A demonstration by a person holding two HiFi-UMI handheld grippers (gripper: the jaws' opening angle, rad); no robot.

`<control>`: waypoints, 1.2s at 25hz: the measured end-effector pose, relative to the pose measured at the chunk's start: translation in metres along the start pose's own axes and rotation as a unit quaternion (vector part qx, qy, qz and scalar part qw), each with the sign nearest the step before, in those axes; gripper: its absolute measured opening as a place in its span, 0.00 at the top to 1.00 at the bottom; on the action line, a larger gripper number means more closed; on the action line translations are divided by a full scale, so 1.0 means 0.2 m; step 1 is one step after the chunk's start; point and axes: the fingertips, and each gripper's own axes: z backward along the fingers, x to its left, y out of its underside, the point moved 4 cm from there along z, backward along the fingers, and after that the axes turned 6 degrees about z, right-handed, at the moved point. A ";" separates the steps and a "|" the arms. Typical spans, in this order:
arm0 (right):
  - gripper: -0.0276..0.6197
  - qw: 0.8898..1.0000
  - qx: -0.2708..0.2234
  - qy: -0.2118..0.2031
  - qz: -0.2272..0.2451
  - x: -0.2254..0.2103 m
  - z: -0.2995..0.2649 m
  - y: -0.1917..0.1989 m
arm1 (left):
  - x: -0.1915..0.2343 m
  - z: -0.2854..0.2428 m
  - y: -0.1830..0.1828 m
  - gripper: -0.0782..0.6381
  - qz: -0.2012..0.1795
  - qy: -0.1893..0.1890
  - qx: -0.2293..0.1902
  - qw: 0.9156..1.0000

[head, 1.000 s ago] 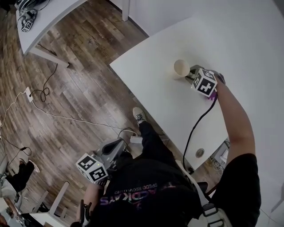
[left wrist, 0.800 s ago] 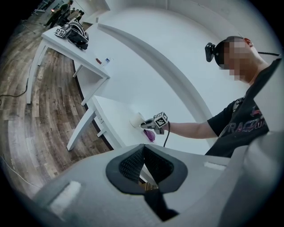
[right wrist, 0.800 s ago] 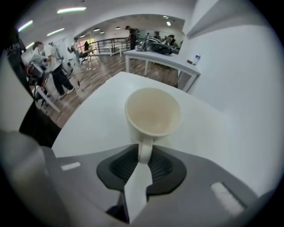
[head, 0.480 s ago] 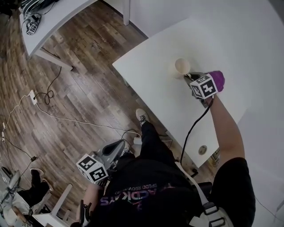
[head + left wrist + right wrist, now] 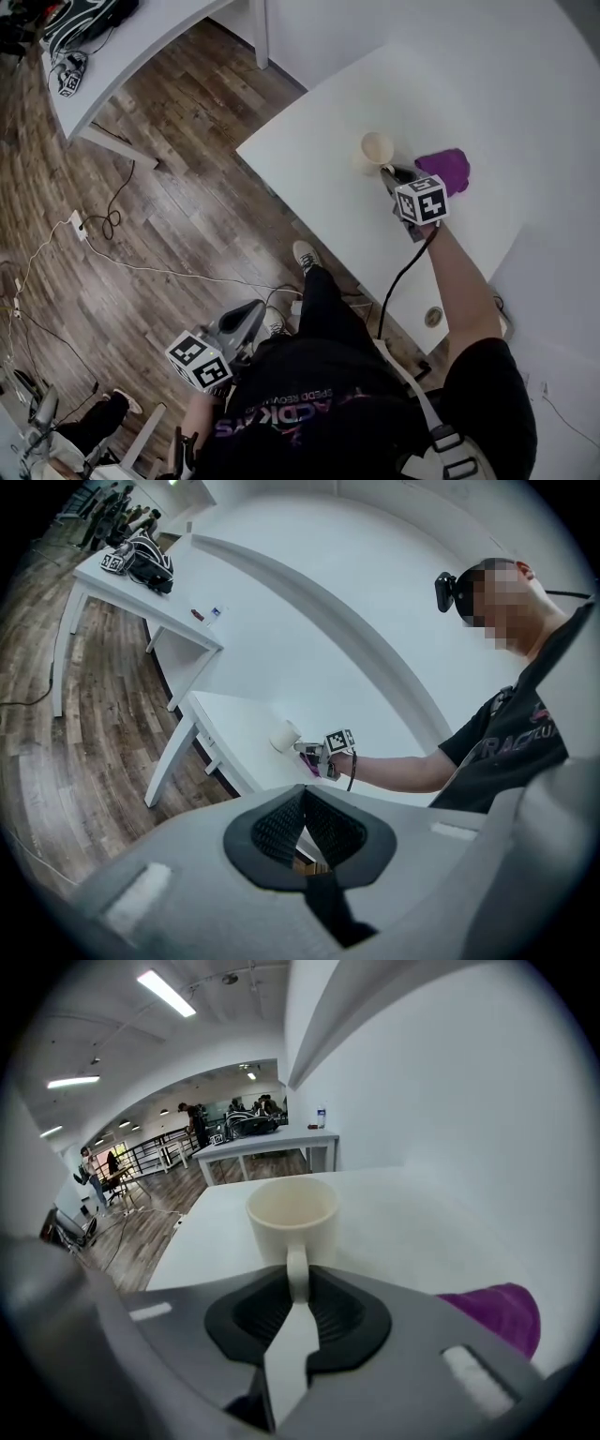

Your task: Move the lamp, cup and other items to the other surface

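Head view aimed steeply down on table (image 5: pixel 319 183); cup (image 5: pixel 292 1211) framed close by right gripper view, distant in left.

Left gripper (image 5: pixel 305 794) apparently closed and empty; beyond, right gripper (image 5: pixel 305 749) at the cup (image 5: pixel 284 735) on white table (image 5: pixel 225 719)

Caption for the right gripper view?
Right gripper, jaws just closed further, pinches the handle of the cream cup on the white table, purple cloth at right.
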 end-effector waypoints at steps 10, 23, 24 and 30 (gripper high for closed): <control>0.88 0.989 -0.094 0.073 -0.087 0.14 0.16 0.03 | 0.00 0.06 -0.06 0.89 -0.018 0.013 -0.003 1.000; 0.87 0.975 -0.171 0.103 -0.102 0.40 0.48 0.00 | -0.04 0.06 -0.17 0.89 -0.063 0.049 0.007 0.997; 0.87 0.973 -0.179 0.104 -0.107 0.41 0.51 0.00 | -0.05 0.06 -0.18 0.89 -0.070 0.052 0.005 0.996; 0.87 0.958 -0.224 0.104 -0.143 0.53 0.70 -0.07 | 0.00 0.22 -0.15 0.89 -0.055 0.040 -0.033 0.997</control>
